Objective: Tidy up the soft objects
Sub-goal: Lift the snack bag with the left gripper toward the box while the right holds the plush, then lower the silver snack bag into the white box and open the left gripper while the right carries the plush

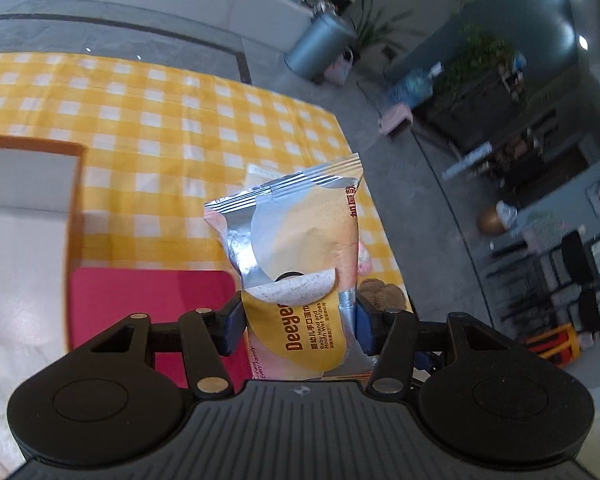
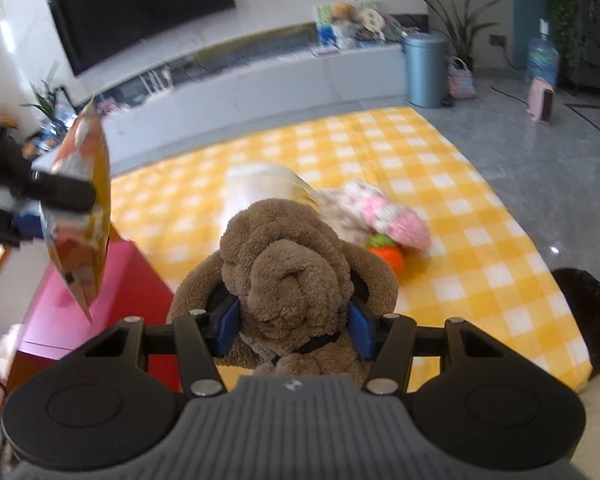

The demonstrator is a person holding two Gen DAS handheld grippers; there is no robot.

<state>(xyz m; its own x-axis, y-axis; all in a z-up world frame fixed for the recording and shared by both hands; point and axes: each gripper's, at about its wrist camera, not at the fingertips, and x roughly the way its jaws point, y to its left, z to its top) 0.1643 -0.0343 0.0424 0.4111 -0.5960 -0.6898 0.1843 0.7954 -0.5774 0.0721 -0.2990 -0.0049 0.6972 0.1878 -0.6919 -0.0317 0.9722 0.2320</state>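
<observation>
The left gripper (image 1: 298, 326) clamped a pack of baby wet wipes (image 1: 300, 264) in the air above a yellow checked blanket (image 1: 160, 120) and a red box (image 1: 148, 300), while the right gripper (image 2: 294, 326) squeezed a brown plush toy (image 2: 288, 276). A pink knitted toy (image 2: 384, 212) and an orange ball (image 2: 386, 254) lay on the blanket beyond.
</observation>
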